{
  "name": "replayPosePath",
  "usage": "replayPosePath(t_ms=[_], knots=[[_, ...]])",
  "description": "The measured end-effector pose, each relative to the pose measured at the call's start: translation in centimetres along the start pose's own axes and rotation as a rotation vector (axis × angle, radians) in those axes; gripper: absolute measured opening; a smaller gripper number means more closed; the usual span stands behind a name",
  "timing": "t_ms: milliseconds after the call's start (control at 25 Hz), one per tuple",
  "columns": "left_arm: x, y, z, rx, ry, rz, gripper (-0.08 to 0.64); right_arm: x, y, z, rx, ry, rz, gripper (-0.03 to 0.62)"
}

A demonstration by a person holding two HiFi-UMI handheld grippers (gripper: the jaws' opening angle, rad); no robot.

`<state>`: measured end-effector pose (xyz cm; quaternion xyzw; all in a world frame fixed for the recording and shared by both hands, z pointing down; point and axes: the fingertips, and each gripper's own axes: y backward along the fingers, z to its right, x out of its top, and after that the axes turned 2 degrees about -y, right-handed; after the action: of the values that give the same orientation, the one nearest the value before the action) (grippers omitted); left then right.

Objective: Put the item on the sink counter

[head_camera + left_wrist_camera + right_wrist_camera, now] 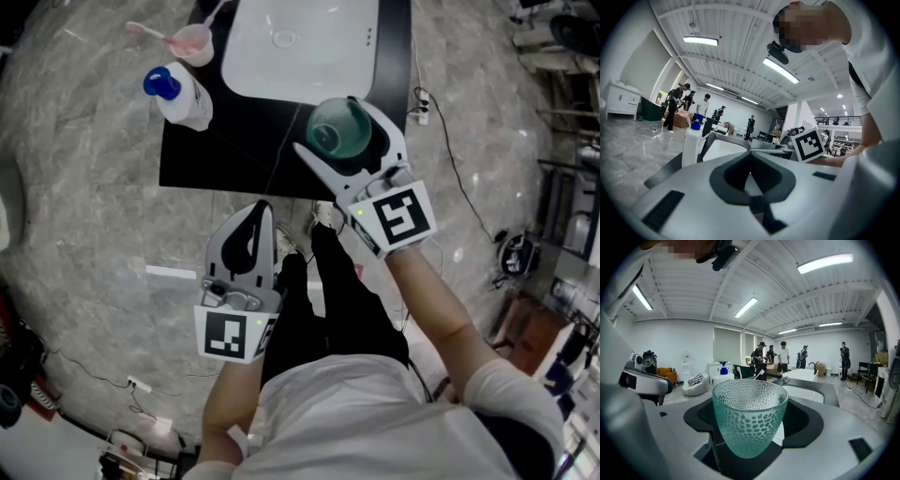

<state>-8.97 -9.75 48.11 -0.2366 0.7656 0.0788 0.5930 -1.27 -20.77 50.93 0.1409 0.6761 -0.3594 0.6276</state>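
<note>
A green dimpled glass cup [335, 130] [749, 420] stands upright between the jaws of my right gripper [330, 127] [750, 427], which is shut on it. The cup hangs over the front right part of the black sink counter [234, 155], just in front of the white basin [300, 47]. My left gripper [260, 206] [751, 159] is shut with nothing in it. It is held off the counter's front edge, over the floor, below and to the left of the cup.
A pink cup with a toothbrush [192, 42] and a white bottle with a blue cap [183, 96] [691, 147] stand on the counter's left side. A power strip and cable [419, 105] lie on the floor right of the counter. Several people stand far off.
</note>
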Motion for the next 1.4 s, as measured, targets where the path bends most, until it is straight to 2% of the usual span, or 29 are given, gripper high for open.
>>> replayPosePath(t_ms=[160,640,1400], knots=[[-0.5,-0.4,-0.3,0.011,0.008,-0.006,0.003,-0.5,-0.7,0.0,0.011,0.011,0.034,0.4],[-2.2,-1.1,-1.3,0.031,0.027,-0.036,0.003,-3.0,-2.3,0.2,0.018,-0.007,0.003,0.4],[-2.8,-2.4,-1.4,0.038,0.041,-0.045,0.003,-4.5,-3.5,0.4,0.022,-0.015,-0.026,0.4]])
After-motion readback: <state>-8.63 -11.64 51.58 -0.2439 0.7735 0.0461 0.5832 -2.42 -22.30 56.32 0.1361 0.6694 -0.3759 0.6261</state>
